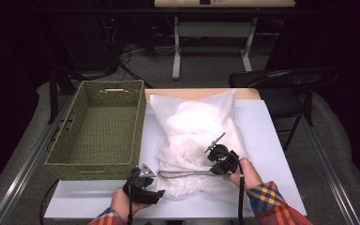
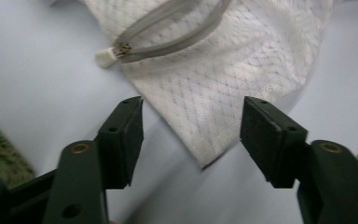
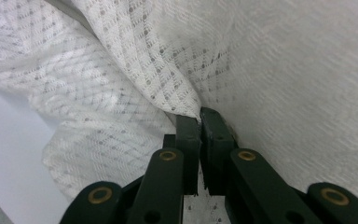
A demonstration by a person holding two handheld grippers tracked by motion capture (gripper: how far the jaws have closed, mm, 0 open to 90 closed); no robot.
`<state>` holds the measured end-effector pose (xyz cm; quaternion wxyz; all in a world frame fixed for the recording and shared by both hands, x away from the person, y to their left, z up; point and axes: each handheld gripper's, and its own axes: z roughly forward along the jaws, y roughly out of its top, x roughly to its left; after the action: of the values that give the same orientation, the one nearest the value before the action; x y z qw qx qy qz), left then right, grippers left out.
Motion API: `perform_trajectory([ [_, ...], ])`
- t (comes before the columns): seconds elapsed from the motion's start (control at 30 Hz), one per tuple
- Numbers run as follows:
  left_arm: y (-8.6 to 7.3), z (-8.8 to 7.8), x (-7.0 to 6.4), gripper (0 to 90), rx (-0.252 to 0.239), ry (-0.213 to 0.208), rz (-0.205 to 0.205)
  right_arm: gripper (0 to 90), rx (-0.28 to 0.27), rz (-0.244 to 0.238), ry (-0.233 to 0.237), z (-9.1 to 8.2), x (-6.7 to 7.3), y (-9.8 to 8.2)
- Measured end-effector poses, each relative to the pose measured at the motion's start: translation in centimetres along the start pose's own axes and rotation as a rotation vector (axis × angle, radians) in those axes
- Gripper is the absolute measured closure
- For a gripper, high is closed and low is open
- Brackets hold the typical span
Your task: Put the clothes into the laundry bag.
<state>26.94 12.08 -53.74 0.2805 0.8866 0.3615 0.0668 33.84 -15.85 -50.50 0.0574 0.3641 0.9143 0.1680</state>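
Note:
A white mesh bag [image 1: 192,131] lies crumpled on the white table [image 1: 272,154], with its grey zipper [image 1: 183,174] running along the near edge. My right gripper [image 1: 214,170] sits at the zipper's right end. In the right gripper view it [image 3: 199,116] is shut on a fold of the mesh fabric [image 3: 121,70]. My left gripper [image 1: 155,186] is at the bag's near left corner. In the left gripper view its jaws [image 2: 191,121] stand open, with the bag's corner [image 2: 223,79] lying on the table just ahead of them, untouched. The zipper's end tab [image 2: 106,57] lies beyond.
A green woven basket [image 1: 93,165] stands on the left half of the table, right beside the bag and close to my left gripper. A black chair [image 1: 281,79] stands beyond the table's far right corner. Bare table shows to the right of the bag.

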Motion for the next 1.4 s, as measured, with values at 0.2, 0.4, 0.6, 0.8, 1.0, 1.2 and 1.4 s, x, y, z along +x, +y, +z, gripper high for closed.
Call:
perform_trajectory([
  [0.2,-0.2,0.8,0.0,69.3,-0.015,0.030,0.093,87.1,-0.015,-0.003,-0.005,-0.1,0.0,-0.2],
  [0.4,-0.2,1.1,0.5,87.9,-0.052,-0.009,0.107,87.1,-0.025,-0.009,-0.018,-0.1,0.0,-0.2],
  [0.6,-0.6,0.3,0.8,89.0,-0.034,-0.059,0.089,87.0,-0.024,-0.011,-0.024,-0.1,0.0,-0.2],
  [0.8,-1.8,-0.9,0.7,89.1,-0.010,-0.083,0.106,87.0,-0.011,-0.014,-0.014,0.1,0.2,-0.2],
  [1.0,-3.1,-1.6,0.6,89.1,0.030,-0.104,0.124,87.5,0.010,-0.054,0.017,0.6,1.7,0.2],
  [1.2,-3.0,-2.0,1.3,87.2,0.015,-0.116,0.080,88.2,0.023,-0.011,0.000,0.8,0.5,-0.3],
  [1.4,-2.1,-2.1,2.0,55.1,-0.029,-0.064,0.009,88.1,0.037,-0.017,-0.004,1.0,0.5,-0.3],
])
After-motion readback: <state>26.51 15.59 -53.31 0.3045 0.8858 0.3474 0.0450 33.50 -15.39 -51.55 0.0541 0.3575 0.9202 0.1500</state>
